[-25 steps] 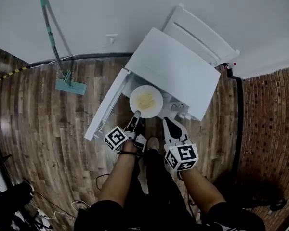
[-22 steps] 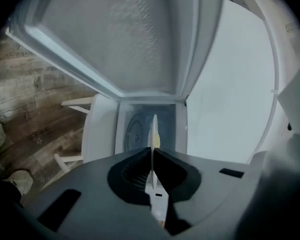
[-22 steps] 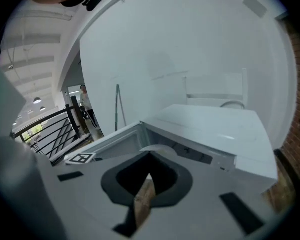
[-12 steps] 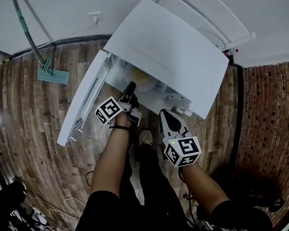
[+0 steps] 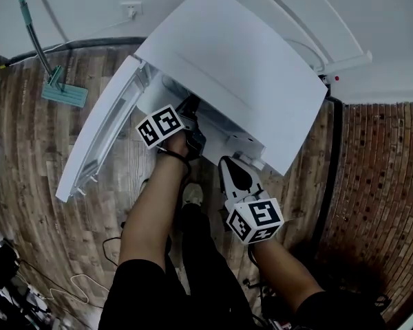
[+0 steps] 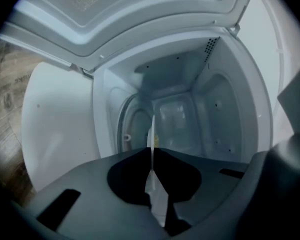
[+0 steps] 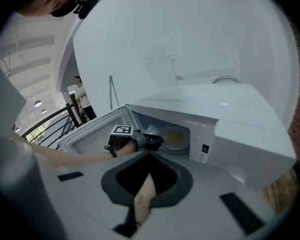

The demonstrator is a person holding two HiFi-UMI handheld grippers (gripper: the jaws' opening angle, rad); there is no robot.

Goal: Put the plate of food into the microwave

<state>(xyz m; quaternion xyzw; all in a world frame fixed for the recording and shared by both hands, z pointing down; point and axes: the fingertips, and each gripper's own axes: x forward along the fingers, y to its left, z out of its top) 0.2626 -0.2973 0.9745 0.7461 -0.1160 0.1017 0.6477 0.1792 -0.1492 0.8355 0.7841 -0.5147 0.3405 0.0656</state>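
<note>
The left gripper [image 6: 151, 153] is reaching into the open microwave [image 5: 241, 60]. Its jaws are pinching almost together on the near rim of the plate [image 7: 177, 144], which is showing edge-on between them as a thin white line. The plate is sitting well inside the cavity, low over its floor; whether it is resting there or hanging just above, I cannot tell. Yellow food [image 7: 173, 137] is lying in its middle. The right gripper [image 7: 149, 175] is waiting outside, in front of the microwave, with its jaws together and nothing in them. The door [image 5: 100, 143] is standing wide open to the left. The plate is looking stiff, smooth and breakable, probably ceramic. Being held by one rim only, it is likely pulling down at its far side, so the pinch is wanting to be firm and level. A glazed rim is apt to slip, and any tilt is risking the food sliding off.
</note>
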